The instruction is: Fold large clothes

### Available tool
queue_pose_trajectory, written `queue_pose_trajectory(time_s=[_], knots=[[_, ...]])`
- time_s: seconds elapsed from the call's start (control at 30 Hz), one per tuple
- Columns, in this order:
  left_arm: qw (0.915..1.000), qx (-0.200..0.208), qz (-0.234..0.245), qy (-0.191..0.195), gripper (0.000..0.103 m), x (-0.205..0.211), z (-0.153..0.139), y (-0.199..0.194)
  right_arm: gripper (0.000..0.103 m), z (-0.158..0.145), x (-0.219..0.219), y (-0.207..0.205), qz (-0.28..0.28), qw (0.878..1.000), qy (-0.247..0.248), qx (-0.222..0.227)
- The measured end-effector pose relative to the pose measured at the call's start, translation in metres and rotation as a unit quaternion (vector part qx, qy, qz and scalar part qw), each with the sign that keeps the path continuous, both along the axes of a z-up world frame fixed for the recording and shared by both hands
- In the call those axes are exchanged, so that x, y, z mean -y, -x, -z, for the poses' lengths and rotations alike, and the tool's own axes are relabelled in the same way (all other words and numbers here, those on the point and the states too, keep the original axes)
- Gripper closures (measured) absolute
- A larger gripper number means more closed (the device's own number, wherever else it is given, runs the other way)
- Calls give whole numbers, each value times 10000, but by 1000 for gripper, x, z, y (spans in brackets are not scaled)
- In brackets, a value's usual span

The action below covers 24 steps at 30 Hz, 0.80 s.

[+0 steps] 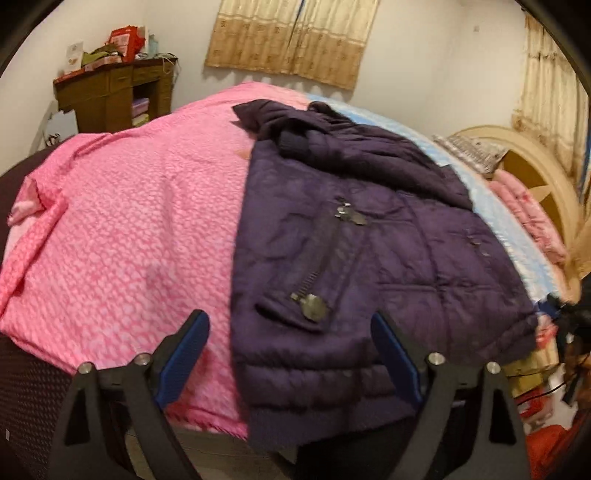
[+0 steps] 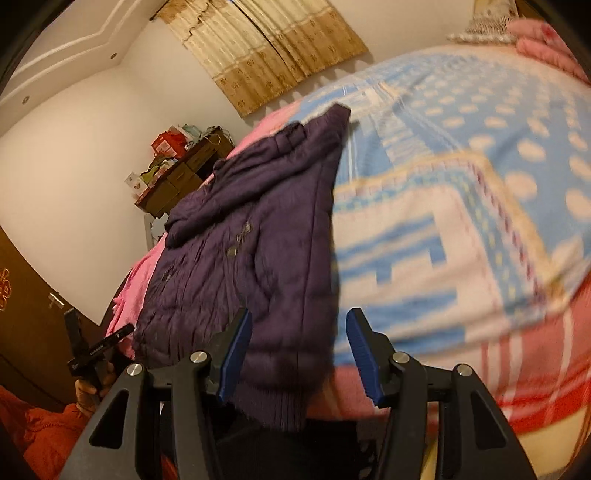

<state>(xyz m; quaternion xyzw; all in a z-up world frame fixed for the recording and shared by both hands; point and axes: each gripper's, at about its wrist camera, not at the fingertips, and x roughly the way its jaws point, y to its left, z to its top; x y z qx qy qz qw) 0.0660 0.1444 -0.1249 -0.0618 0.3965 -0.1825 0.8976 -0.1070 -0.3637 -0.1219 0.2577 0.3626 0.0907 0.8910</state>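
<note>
A dark purple puffer jacket (image 1: pixel 351 258) lies front up on the bed, its zip (image 1: pixel 325 266) partly done up and its ribbed hem hanging over the near edge. My left gripper (image 1: pixel 290 325) is open just above the hem's left part, and its blue pads (image 1: pixel 184 362) touch nothing. In the right wrist view the same jacket (image 2: pixel 251 251) runs up the left of centre. My right gripper (image 2: pixel 299 317) is open over the hem's right corner, with the cloth's edge showing between the fingers but not pinched. A hand holds the left gripper (image 2: pixel 92 350) at the far left.
A pink quilt (image 1: pixel 122 240) covers the bed left of the jacket and a blue dotted blanket (image 2: pixel 480 166) covers it on the right. Behind stand a cluttered wooden cabinet (image 1: pixel 114 92), curtains (image 1: pixel 291 33), a rounded headboard (image 1: pixel 535 177) and folded pink cloth (image 1: pixel 528 218).
</note>
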Motion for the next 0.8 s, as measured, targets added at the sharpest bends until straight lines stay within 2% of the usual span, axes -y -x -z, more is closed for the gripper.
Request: queue_pose_trajectory(time_s=[0.07, 0.1, 0.23, 0.3, 0.37, 0.47, 0.53, 0.63, 0.7, 0.73, 0.77, 0.8], knots=[[9998, -100, 22, 153, 17, -1, 4, 2, 49, 5, -6, 3, -120, 9999, -3, -53], [9996, -172, 17, 212, 22, -1, 7, 1, 49, 7, -10, 3, -201, 9998, 11, -73], [9998, -149, -49, 104, 26, 3, 11, 7, 47, 14, -26, -6, -342, 9987, 291, -244], [9998, -174, -55, 22, 37, 3, 9, 7, 47, 14, -27, -7, -372, 9984, 272, -317], [9997, -248, -81, 23, 41, -1, 6, 9, 47, 12, -26, -4, -490, 9979, 222, -357], [9992, -330, -122, 204, 42, -7, 9, 6, 48, 13, -26, -1, -575, 9975, 171, -380], [9991, -358, -198, 76, 37, -5, 16, 4, 47, 16, -30, -5, -571, 9971, 217, -465], [9977, -652, -158, 110, 29, 2, 30, 2, 47, 19, -40, -10, -615, 9948, 572, -584], [9968, -724, -233, 236, 31, 2, 36, 4, 47, 23, -45, -16, -639, 9926, 691, -768], [9965, -717, -276, 330, 34, 1, 37, 5, 49, 23, -46, -17, -636, 9922, 712, -805], [9965, -683, -305, 376, 40, 0, 37, 7, 51, 21, -47, -17, -628, 9916, 762, -834], [9966, -654, -304, 406, 46, -2, 36, 8, 63, 20, -49, -17, -651, 9906, 819, -886]])
